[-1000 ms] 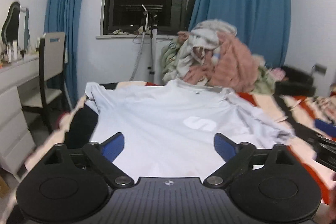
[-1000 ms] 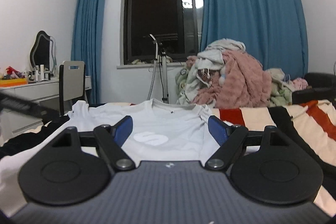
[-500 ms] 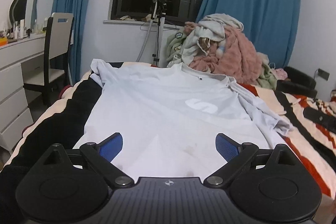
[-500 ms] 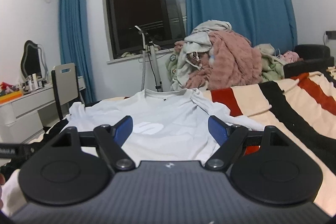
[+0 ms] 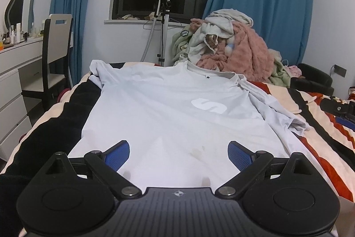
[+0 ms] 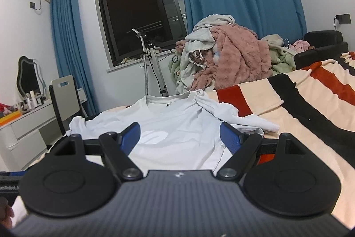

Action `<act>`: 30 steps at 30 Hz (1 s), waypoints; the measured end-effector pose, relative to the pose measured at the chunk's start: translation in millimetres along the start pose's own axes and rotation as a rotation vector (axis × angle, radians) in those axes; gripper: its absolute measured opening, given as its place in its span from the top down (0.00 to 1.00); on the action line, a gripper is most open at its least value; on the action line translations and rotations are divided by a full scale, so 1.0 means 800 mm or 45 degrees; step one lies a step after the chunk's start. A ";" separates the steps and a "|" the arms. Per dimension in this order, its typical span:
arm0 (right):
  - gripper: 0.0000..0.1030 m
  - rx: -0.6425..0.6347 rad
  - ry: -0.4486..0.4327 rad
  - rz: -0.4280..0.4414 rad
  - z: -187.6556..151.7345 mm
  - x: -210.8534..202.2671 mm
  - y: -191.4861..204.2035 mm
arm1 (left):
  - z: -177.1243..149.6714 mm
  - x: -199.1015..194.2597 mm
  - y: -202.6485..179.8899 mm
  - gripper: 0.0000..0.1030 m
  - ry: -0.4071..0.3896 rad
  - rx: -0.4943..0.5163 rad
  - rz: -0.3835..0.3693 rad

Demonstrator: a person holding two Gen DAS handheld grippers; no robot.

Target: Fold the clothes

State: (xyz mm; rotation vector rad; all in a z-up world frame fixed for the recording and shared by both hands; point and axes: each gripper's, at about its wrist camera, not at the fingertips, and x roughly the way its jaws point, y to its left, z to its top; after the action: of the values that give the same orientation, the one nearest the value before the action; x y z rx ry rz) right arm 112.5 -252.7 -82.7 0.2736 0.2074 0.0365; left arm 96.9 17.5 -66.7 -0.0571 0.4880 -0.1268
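A white t-shirt (image 5: 168, 117) with a white logo lies spread face up on the bed, collar at the far end; it also shows in the right wrist view (image 6: 177, 126). Its right sleeve (image 5: 286, 117) is bunched and folded over. My left gripper (image 5: 178, 153) is open and empty, just above the shirt's near hem. My right gripper (image 6: 180, 137) is open and empty, low over the shirt's right side. Part of the right gripper shows at the right edge of the left wrist view (image 5: 339, 110).
The bed has a striped cream, black and red blanket (image 6: 299, 103). A heap of clothes and a pink blanket (image 5: 233, 48) sits at the far end. A chair (image 5: 56, 46) and white dresser (image 5: 13, 77) stand at the left. A garment steamer stand (image 5: 162, 32) is by the window.
My left gripper has risen and tilted, so more of the shirt shows below it. My right gripper has swung right and closer over the shirt's right side. Both stay open.
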 end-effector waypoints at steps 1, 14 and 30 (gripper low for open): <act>0.22 0.004 0.001 0.001 0.000 0.000 0.000 | 0.000 0.000 0.000 0.06 0.000 0.001 0.001; 0.30 0.078 0.099 0.027 0.044 0.019 -0.034 | 0.000 -0.007 -0.001 0.06 -0.007 -0.002 0.008; 0.38 0.362 0.277 -0.062 0.027 0.164 -0.243 | 0.004 0.031 -0.008 0.06 0.021 -0.056 -0.067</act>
State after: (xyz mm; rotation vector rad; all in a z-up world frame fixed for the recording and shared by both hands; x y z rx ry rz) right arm 247.2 -437.3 -141.0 0.5485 0.4370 -0.0118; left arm 119.5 7.5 -75.2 -0.1123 0.5061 -0.1682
